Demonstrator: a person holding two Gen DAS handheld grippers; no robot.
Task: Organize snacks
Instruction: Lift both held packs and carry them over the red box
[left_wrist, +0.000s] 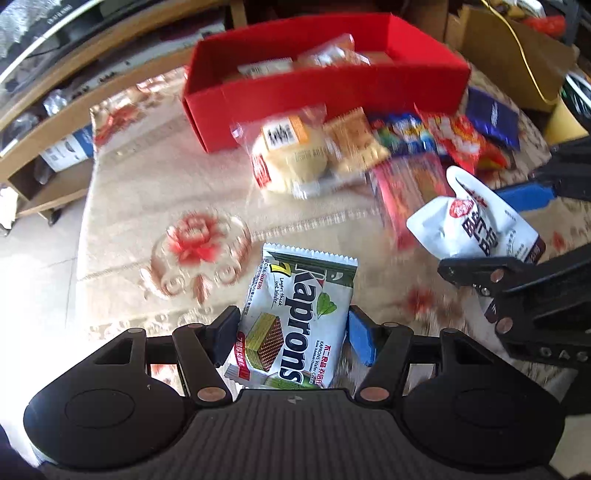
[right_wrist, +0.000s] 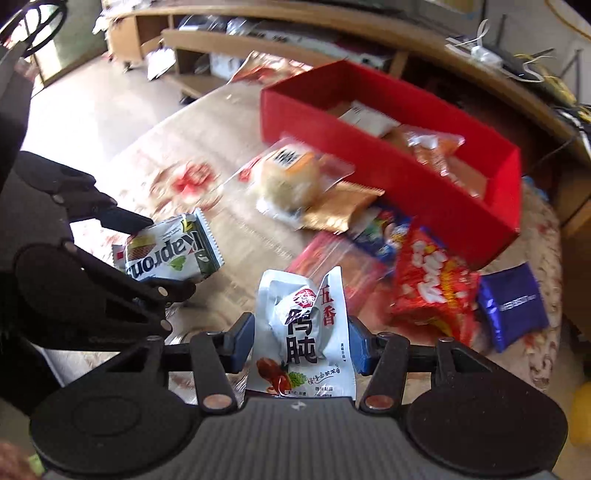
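My left claw (left_wrist: 291, 334) is clamped on a green-and-white Kaprons wafer packet (left_wrist: 301, 317), lifted clear of the floral-cloth tabletop (left_wrist: 147, 206). My right claw (right_wrist: 301, 345) grips a white foil pouch with black Chinese lettering (right_wrist: 304, 332), also raised. Beyond both, more wrapped snacks lie heaped just beside an open red cardboard box (left_wrist: 295, 92), which already holds several packets

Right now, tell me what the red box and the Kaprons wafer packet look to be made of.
Red box: probably matte paperboard; thin flat walls, crisp folded corners, no shine. Kaprons wafer packet: likely glossy printed plastic film; crimped serrated end seal, soft creases, slight sheen.
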